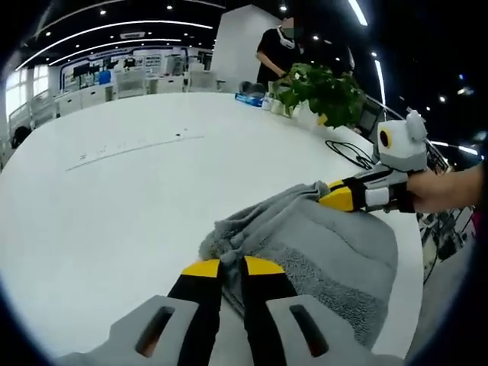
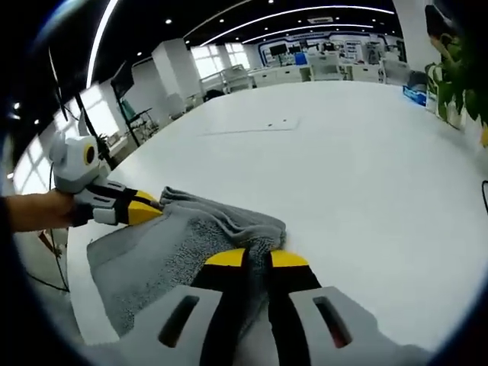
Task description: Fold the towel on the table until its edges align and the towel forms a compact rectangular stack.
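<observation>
A grey towel (image 1: 335, 252) lies on the white table (image 1: 114, 198) near its edge, with one side bunched into a raised, wrinkled ridge. My left gripper (image 1: 232, 267) is shut on one end of that ridge, cloth pinched between its yellow tips. My right gripper (image 1: 343, 197) enters from the right, held by a hand, and is shut on the other end. In the right gripper view the towel (image 2: 152, 255) spreads to the left, my right gripper (image 2: 258, 259) pinches its folded corner, and the left gripper (image 2: 141, 207) holds the far corner.
A potted plant (image 1: 324, 91), a blue box (image 1: 249, 99) and black cables (image 1: 351, 152) sit at the table's far side, where a person (image 1: 278, 46) stands. The table edge (image 2: 80, 297) runs just beside the towel. Wide bare tabletop (image 2: 343, 168) extends beyond.
</observation>
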Demonstrator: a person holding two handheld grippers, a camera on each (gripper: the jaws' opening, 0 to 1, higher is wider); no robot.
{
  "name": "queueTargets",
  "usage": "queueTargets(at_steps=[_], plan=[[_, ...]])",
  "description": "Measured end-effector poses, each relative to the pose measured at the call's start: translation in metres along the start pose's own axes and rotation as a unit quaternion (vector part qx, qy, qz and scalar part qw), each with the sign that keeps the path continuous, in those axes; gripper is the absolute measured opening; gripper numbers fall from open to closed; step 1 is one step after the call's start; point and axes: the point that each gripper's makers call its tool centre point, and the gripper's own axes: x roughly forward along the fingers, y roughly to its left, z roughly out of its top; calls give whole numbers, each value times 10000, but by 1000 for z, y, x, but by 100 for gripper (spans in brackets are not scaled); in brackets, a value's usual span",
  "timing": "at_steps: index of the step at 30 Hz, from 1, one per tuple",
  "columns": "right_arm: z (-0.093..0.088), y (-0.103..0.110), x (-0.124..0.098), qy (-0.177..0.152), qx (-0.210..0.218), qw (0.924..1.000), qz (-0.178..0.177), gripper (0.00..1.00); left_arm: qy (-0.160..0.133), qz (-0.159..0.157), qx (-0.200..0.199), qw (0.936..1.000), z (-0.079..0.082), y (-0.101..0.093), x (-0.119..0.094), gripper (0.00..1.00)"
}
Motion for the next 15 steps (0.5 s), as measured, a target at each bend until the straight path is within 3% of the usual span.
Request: queueTargets(at_steps=[8,9,12,15], plan=[[2,-1,0,-75,-44,9999,-90,7,-35,9,6,10000,1,1,-1,9],[3,-1,-1,-15,-298,9994,-154,8,19,9,-86,10000,1,0,-1,10],[6,1,-2,-11,-300,9993,-209,9,241,-77,-242,9994,4,2,-4,11],[9,0,-8,-88,-135,9997,-201,11,38,30,-202,9998,13,4,-16,17]])
